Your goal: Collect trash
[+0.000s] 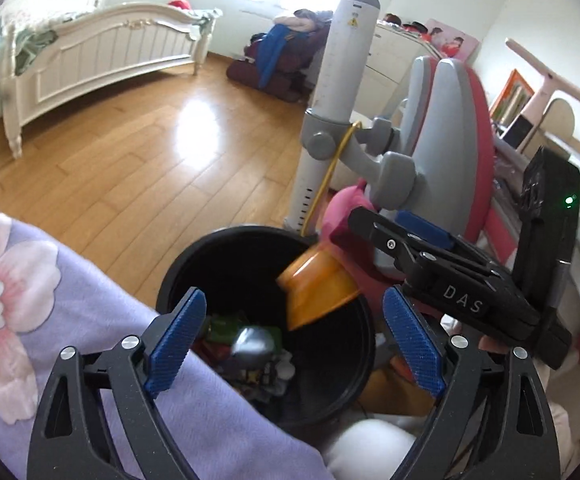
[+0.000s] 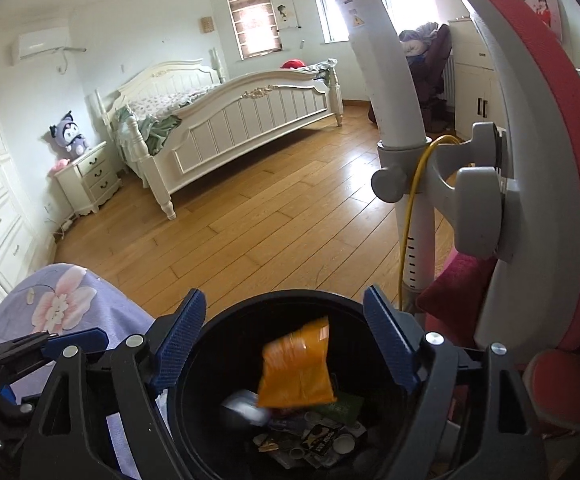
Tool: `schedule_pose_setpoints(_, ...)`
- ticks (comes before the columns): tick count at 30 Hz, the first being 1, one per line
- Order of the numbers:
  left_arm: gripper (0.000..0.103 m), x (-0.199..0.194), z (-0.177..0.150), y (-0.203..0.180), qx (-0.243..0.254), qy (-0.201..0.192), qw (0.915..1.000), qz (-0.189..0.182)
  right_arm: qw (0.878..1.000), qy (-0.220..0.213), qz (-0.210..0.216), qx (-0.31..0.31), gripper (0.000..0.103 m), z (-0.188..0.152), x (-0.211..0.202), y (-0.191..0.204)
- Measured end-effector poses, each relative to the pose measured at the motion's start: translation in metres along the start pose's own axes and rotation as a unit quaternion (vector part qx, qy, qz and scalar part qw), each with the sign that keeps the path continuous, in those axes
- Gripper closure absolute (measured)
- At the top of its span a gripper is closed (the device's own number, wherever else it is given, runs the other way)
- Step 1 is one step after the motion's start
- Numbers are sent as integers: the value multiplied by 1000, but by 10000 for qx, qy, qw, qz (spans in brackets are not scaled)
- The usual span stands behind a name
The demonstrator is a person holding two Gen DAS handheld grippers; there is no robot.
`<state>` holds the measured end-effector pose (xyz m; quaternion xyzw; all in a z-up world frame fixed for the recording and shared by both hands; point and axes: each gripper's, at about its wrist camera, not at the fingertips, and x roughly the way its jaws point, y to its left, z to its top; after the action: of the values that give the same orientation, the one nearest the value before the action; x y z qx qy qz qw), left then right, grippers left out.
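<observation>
Both grippers hover over the black bin (image 2: pixel 290 300). Left gripper (image 1: pixel 294 344): tongs spread, nothing between them. Right gripper (image 2: pixel 284 344): tongs spread, nothing gripped. An orange packet (image 2: pixel 296 368), blurred, is in mid-air inside the bin's mouth, above the trash (image 2: pixel 318 436) at the bottom.

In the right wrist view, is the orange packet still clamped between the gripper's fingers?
No. The orange packet hangs blurred over the black bin, clear of the open right gripper.
</observation>
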<state>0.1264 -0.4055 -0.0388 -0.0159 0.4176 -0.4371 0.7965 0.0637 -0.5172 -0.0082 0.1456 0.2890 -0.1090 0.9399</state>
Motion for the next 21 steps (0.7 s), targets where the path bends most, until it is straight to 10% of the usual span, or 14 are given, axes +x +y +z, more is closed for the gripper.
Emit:
schedule_pose_setpoints(14, 5, -172, -63, 62, -496, -555, 9815, 1762, 9922, 339, 1147, -363, 9, -19, -53, 110)
schedule_pose_setpoints(21, 5, -269, -135, 104, -794, -1080, 9278, 3482, 9799, 494, 1767, -790, 6, -49, -87, 201)
